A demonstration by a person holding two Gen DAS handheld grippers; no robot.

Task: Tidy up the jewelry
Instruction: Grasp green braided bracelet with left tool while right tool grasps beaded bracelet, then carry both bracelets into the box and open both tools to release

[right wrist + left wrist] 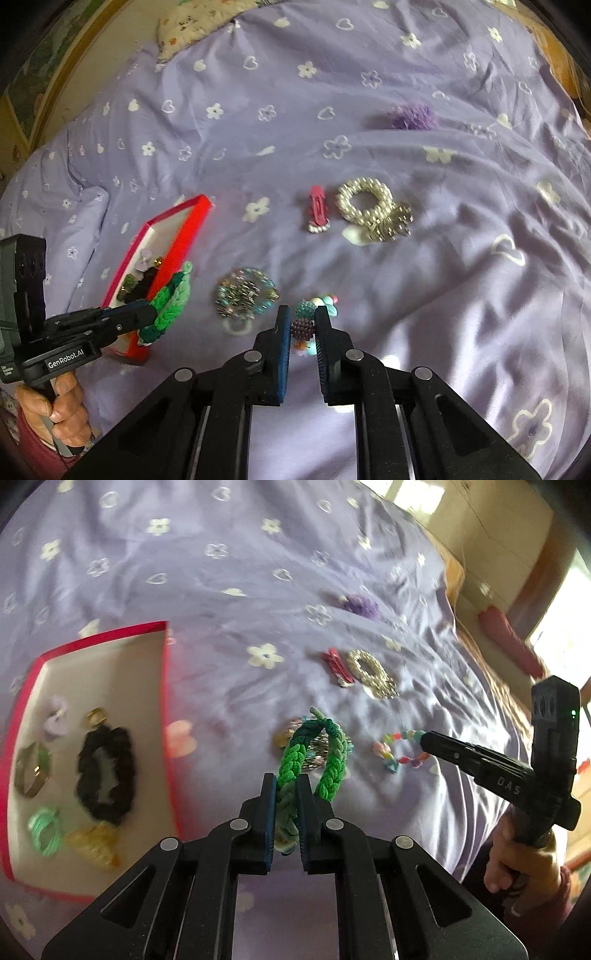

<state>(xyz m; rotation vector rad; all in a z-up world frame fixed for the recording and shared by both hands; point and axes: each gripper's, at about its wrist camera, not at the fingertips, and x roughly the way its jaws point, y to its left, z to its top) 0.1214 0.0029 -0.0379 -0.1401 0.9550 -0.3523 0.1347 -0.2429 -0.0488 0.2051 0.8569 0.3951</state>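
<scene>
I work over a bed point(461, 295) covered in a wrinkled lilac sheet printed with white flowers and hearts. At its far side I see a floral pillow point(199, 22) and a wooden bed frame; in the left wrist view, pale cabinets and bright windows lie beyond the bed's edge.

My left gripper point(286, 797) is clenched on a braided green hair tie point(317, 760), whose loop hangs clear above the sheet. Beside it sits a red-rimmed box point(164, 709) already holding a black scrunchie point(105, 771), a mint coil tie point(44, 830), an amber clip, rings and a small lilac piece.

My right gripper point(303, 321) is clamped on a multicoloured bead bracelet point(306, 317); in the left wrist view its pastel beads point(397, 749) trail from the fingertips just over the fabric.

Loose on the sheet lie a sparkly beaded bracelet point(245, 291), a pink hair clip point(317, 208), a pearl scrunchie point(364, 201) touching a silvery piece, and, farther off, a fluffy purple tie point(413, 116).
</scene>
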